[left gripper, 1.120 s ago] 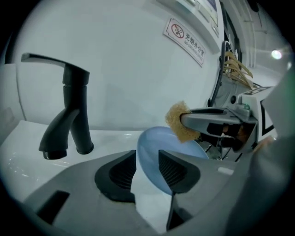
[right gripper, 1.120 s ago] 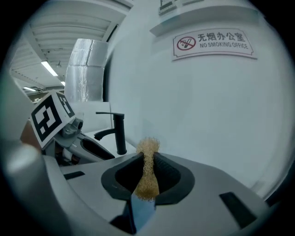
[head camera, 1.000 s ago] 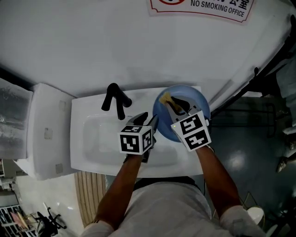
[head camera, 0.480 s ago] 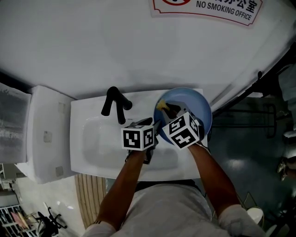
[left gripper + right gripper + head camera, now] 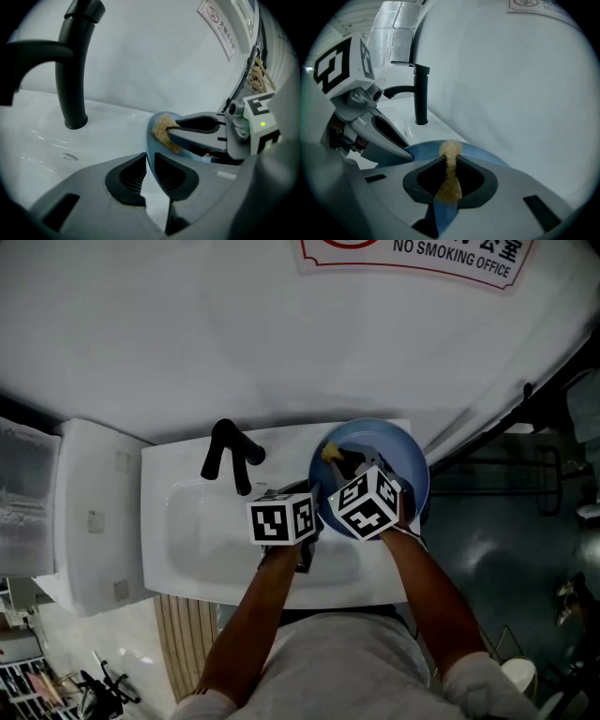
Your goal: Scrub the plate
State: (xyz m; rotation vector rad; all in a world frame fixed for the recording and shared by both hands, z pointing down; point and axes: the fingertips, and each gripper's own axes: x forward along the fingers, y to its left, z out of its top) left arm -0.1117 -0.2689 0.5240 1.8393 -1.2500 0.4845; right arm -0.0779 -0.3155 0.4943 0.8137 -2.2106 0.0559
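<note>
Blue plate (image 5: 405, 454) hangs over the right end of the white sink (image 5: 187, 549), hollow side up, its rim poking past the sink's right edge. The left gripper (image 5: 313, 495) has just been closing and pinches the plate's left rim. The right gripper (image 5: 343, 461) squeezes a tan scrub pad (image 5: 330, 454) against the plate. The open basin lies to the left, in front of the black tap (image 5: 230, 451) at the back edge.

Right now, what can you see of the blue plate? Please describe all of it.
The blue plate is round, shallow and smooth, plastic or glazed by its look, and sits at the right end of the white sink. The left gripper, its jaws having just been closing, pinches its near rim. The right gripper presses a tan scrub pad on its inner face.
</note>
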